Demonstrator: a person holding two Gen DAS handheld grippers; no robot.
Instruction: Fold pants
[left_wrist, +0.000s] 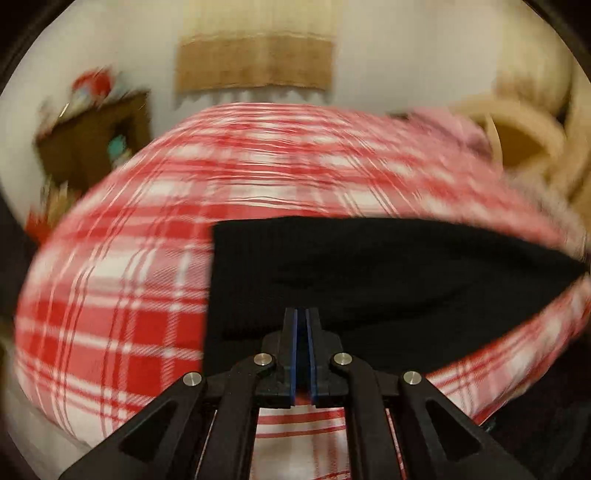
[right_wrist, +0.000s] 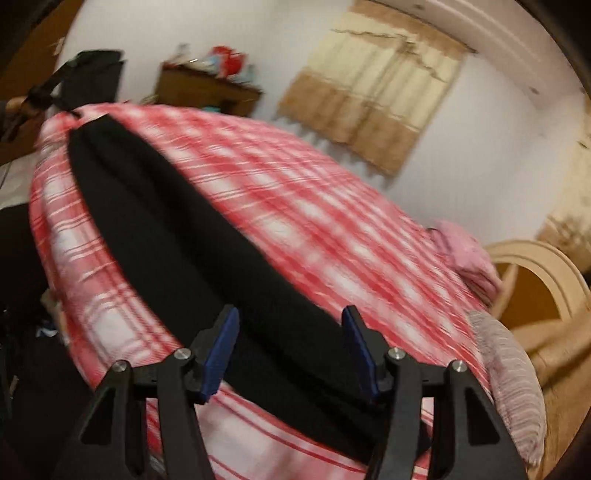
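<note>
Red plaid bedspread (left_wrist: 110, 295), black pants (right_wrist: 177, 236) lying lengthwise, left gripper (left_wrist: 303, 325) jaws pressed together, right gripper (right_wrist: 290, 343) jaws spread

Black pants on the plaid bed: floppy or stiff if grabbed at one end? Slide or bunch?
Likely floppy: the black pants lie flat, following the plaid bedspread with soft creases. Lifted at one end, the rest would probably drape and drag. Pushed, they would likely bunch rather than slide, cloth on cloth.

— What do I have on my screens?
— Black pants (right_wrist: 192, 251), flattened into one long, narrow band across the red plaid bedsheet (right_wrist: 332, 229).
— Any detail?
— A straight end edge in my left view; blurred otherwise.
</note>
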